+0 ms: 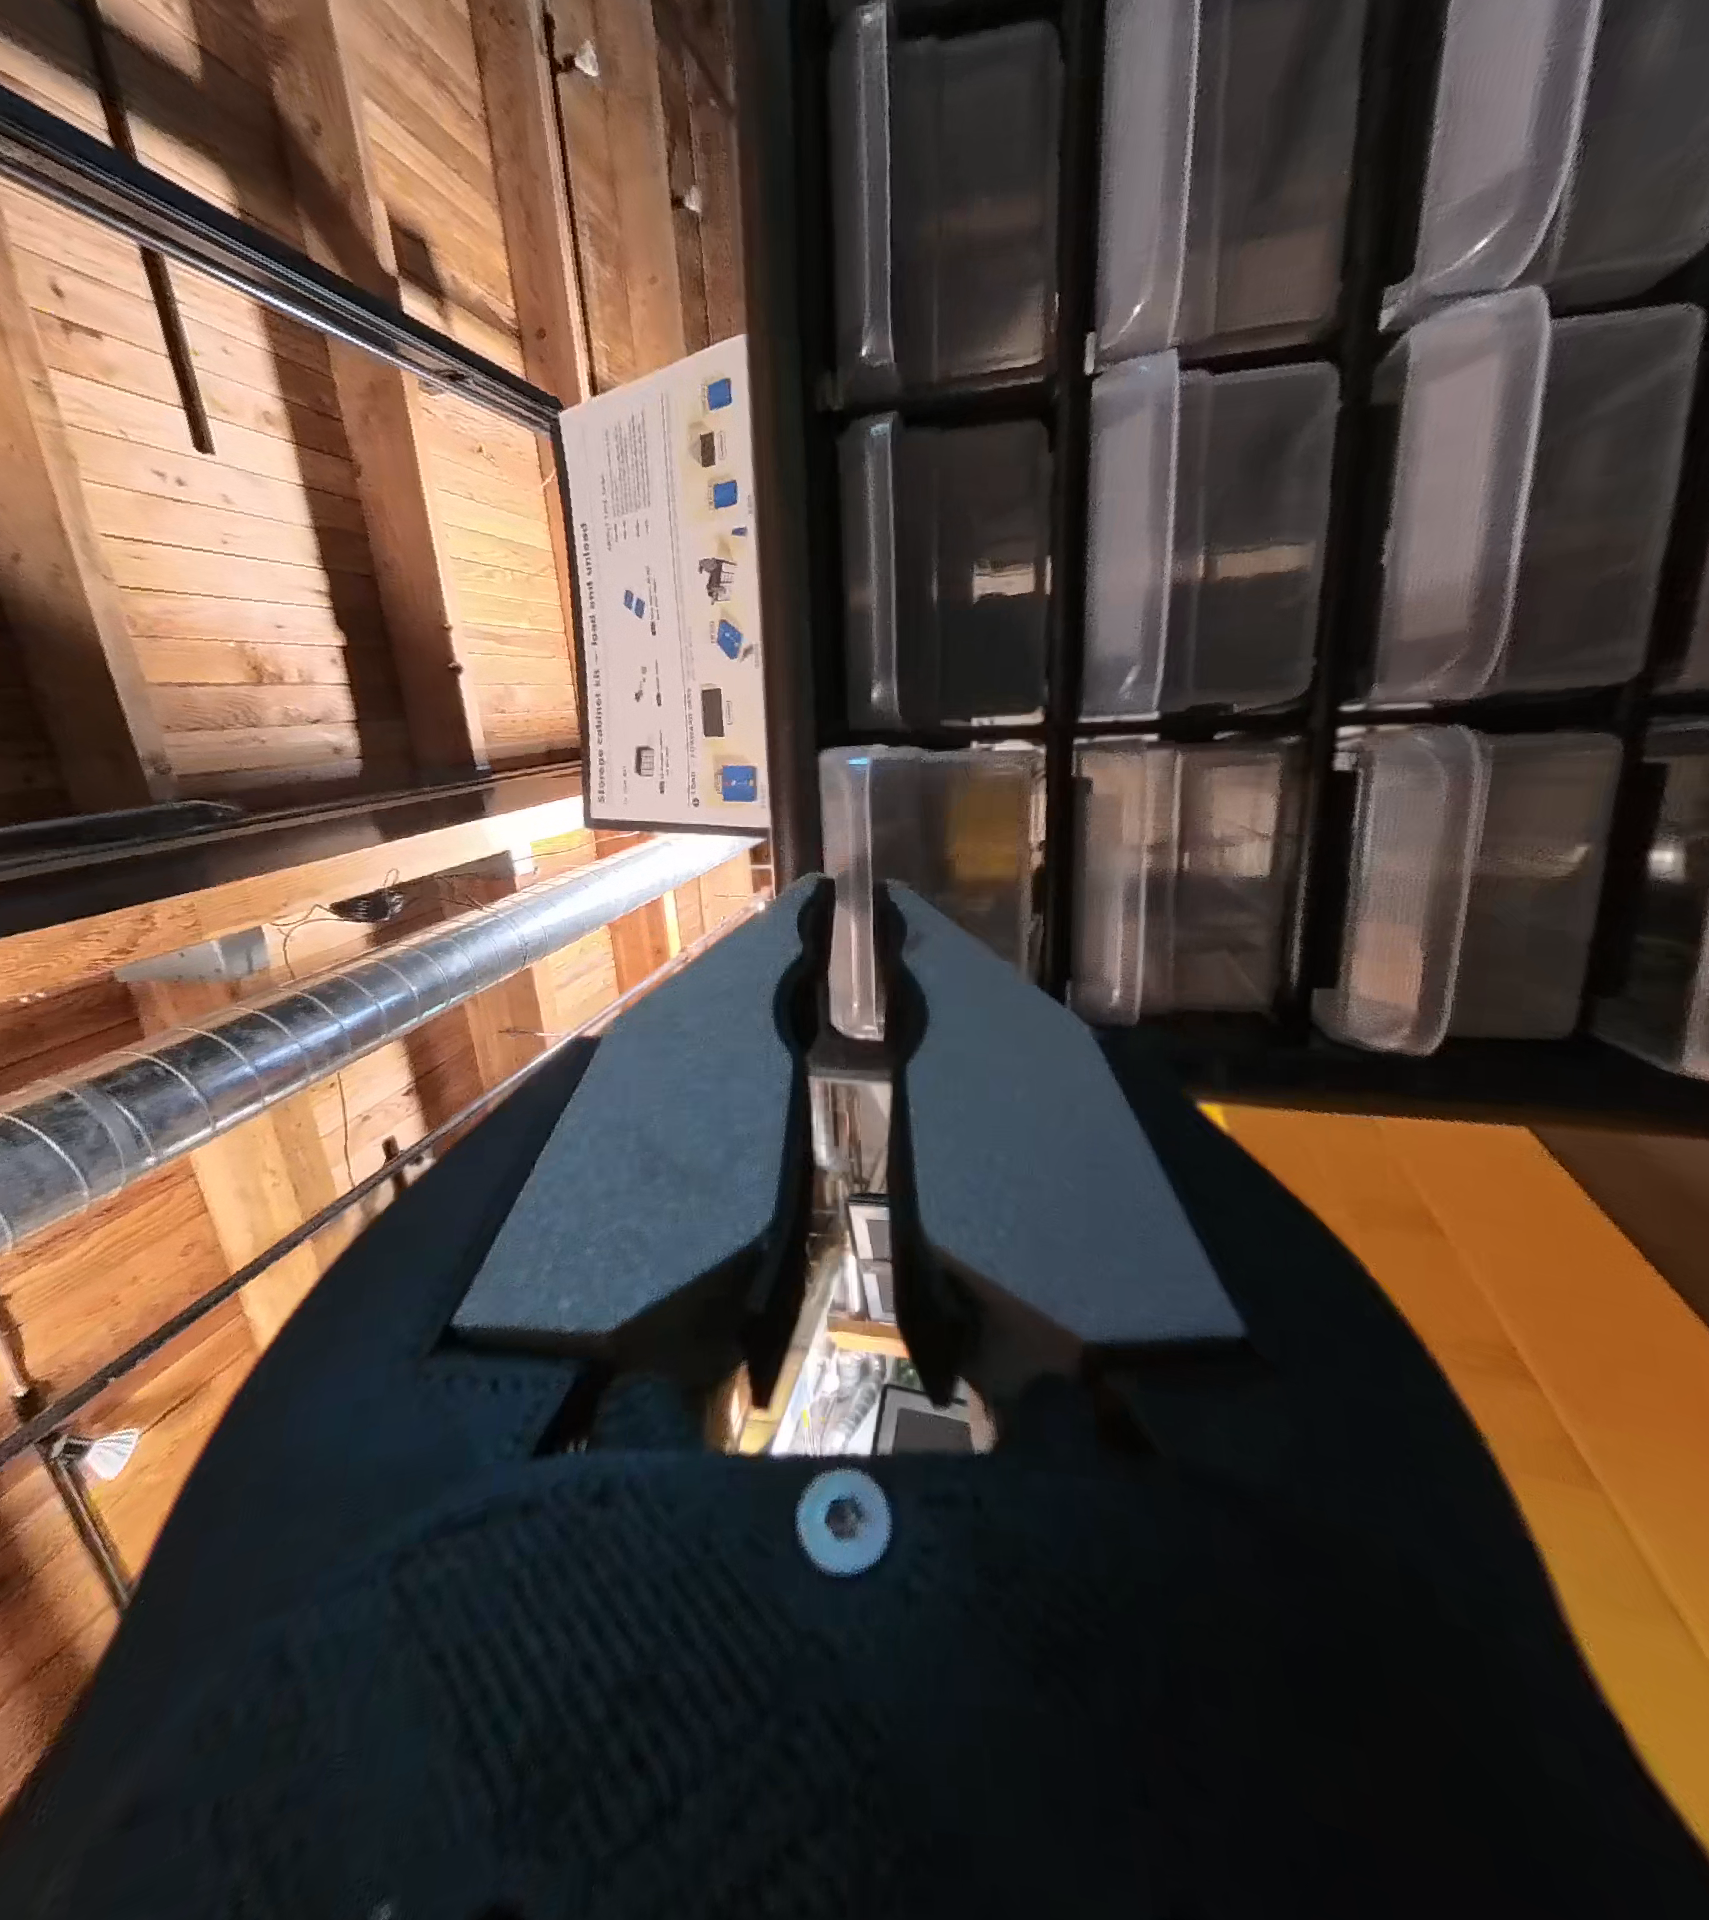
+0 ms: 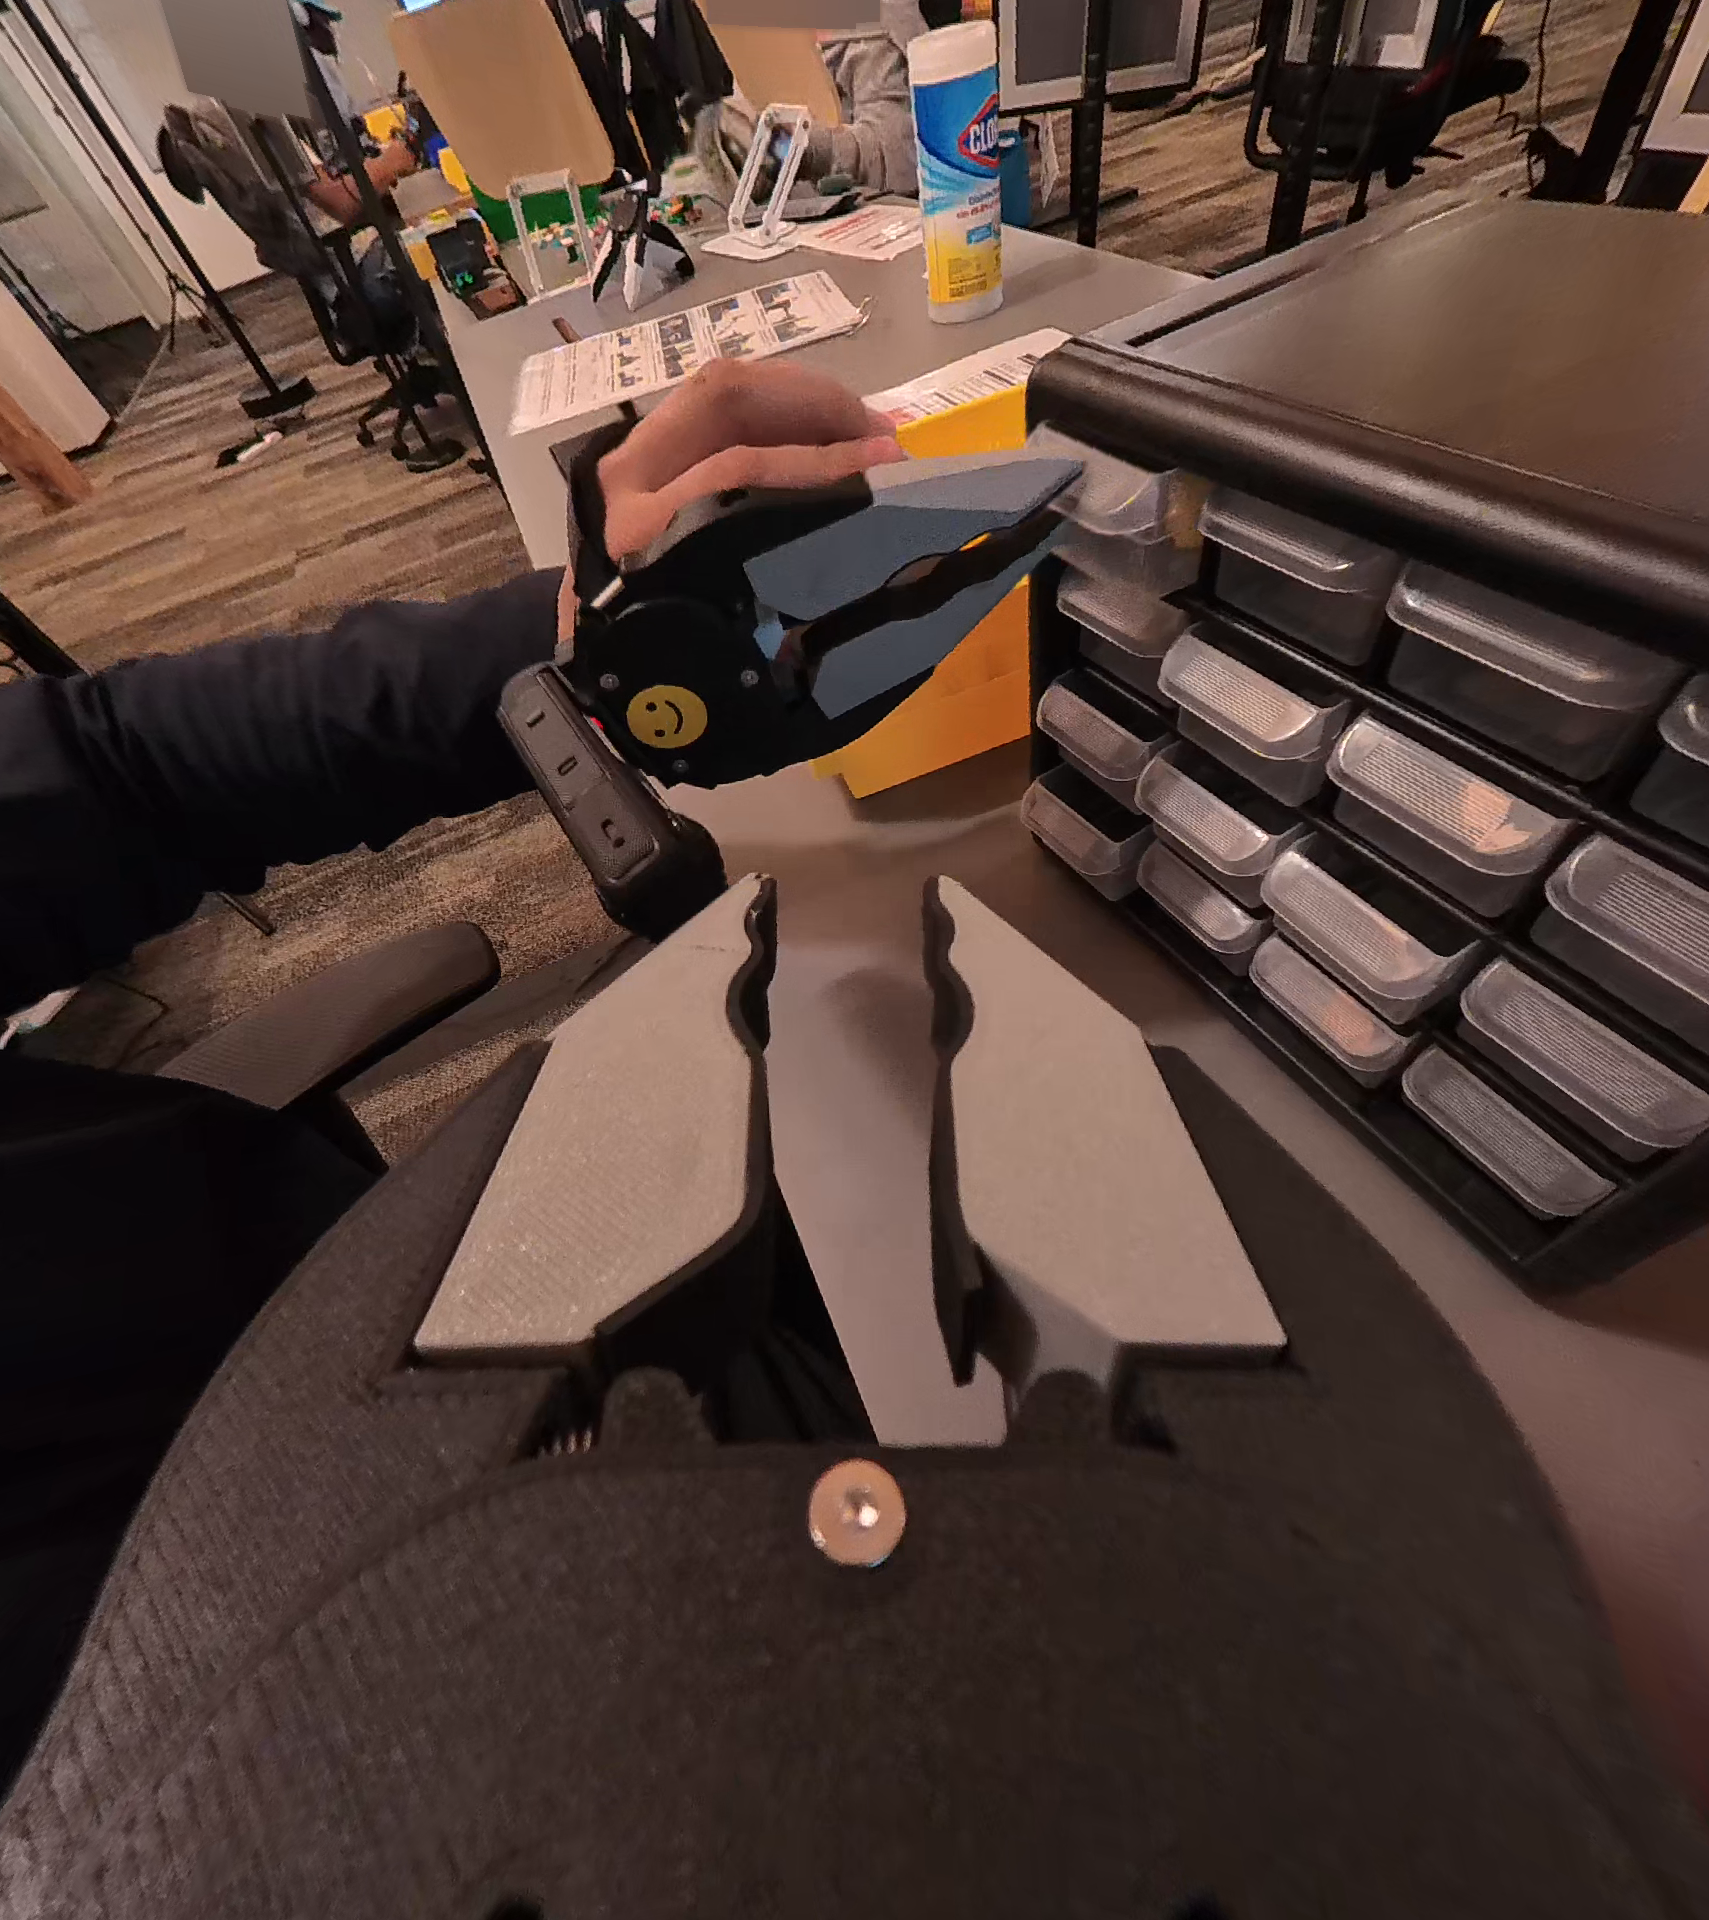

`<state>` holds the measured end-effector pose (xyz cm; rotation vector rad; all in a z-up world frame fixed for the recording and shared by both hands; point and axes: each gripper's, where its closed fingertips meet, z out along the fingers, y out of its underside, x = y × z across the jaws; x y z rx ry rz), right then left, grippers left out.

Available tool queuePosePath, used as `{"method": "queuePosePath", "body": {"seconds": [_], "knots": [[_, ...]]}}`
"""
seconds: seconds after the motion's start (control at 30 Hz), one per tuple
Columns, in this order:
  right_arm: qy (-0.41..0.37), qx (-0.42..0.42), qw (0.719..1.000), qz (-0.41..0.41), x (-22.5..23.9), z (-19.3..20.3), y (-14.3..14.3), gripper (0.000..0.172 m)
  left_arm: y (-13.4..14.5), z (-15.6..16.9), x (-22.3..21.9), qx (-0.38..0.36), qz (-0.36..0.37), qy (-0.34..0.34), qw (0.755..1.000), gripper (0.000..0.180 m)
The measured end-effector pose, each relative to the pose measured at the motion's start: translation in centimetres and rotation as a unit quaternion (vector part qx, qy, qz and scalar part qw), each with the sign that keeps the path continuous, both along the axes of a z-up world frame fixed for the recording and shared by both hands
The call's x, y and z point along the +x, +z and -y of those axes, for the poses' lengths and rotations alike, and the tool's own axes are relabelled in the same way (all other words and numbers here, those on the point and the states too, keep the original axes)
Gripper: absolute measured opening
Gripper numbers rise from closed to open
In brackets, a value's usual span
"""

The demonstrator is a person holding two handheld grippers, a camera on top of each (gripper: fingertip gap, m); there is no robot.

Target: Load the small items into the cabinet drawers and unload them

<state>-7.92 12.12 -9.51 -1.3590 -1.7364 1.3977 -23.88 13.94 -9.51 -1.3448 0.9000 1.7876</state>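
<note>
A black cabinet (image 2: 1452, 343) with several clear plastic drawers stands on the grey table (image 2: 860, 831). My left gripper (image 1: 855, 904) is turned on its side and is shut on the clear handle lip (image 1: 855, 966) of a corner drawer (image 1: 943, 831); both pads press on the lip. The right wrist view shows this same gripper (image 2: 1058, 499) pinching the top-left drawer's handle (image 2: 1115, 494). My right gripper (image 2: 850, 904) is open and empty, above the table in front of the cabinet's left end.
A yellow bin (image 2: 943, 686) stands left of the cabinet, under the left gripper. A hand (image 2: 725, 436) and dark sleeve hold that gripper. A wipes canister (image 2: 954, 166) and printed sheets (image 2: 684, 338) lie farther back. A chair arm (image 2: 330, 997) is at the table's near edge. Across from one pair of fingers to the other is roughly 15 centimetres.
</note>
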Motion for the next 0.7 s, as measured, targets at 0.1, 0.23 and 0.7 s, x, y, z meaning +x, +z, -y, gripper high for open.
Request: {"method": "queuePosePath", "body": {"seconds": [0.1,0.23,0.7], "knots": [[0.001,-0.008,1.0,-0.005,0.2,0.0,0.3,0.025,0.0,0.3,0.2,0.007,0.015,-0.008,1.0,0.004],[0.001,-0.009,1.0,-0.007,0.4,-0.1,0.5,0.025,0.0,0.4,0.4,0.009,0.014,-0.004,1.0,0.004],[-0.004,-0.01,1.0,-0.004,0.5,-0.7,0.4,0.026,0.2,3.4,3.7,0.029,0.069,-0.019,0.997,0.005]]}}
